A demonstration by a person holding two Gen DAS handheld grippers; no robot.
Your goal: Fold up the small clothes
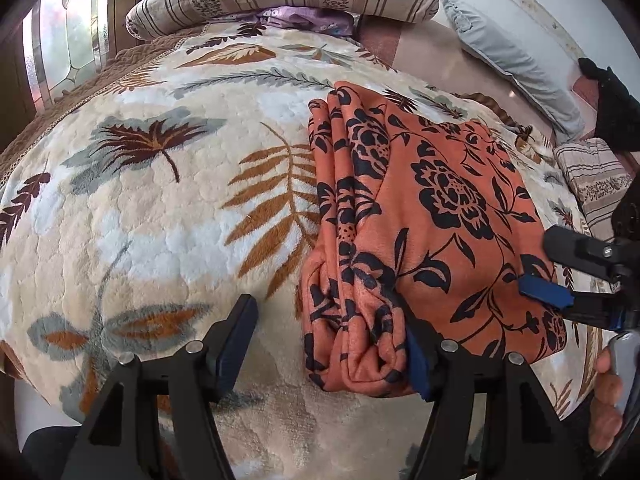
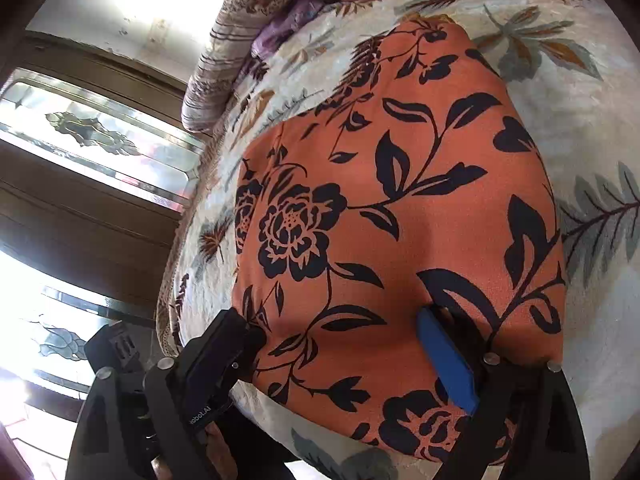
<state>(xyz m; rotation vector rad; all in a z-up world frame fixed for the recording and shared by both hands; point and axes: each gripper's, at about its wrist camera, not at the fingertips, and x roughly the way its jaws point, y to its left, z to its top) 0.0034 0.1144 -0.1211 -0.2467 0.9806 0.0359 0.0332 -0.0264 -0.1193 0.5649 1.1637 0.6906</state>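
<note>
We see left gripper (image 1: pixel 332 340) jaws part open, one pad against edge of folded orange cloth (image 1: pixel 432 216) on bed blanket (image 1: pixel 160 200). Right gripper (image 2: pixel 340 356) jaws wide, opening, cloth between, ungripped.

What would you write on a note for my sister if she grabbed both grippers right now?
Left gripper: jaws apart, holding nothing, its right finger against the near end of the folded orange floral cloth.
Right gripper: jaws opening over the cloth's near edge, nothing pinched.
The cloth lies on the leaf-print blanket as a thick, roughly rectangular bundle, layered folds showing along its left side.
Done: folding looks finished or nearly so.
Left: probably pull both grippers clear, tidy the edges if needed.
</note>
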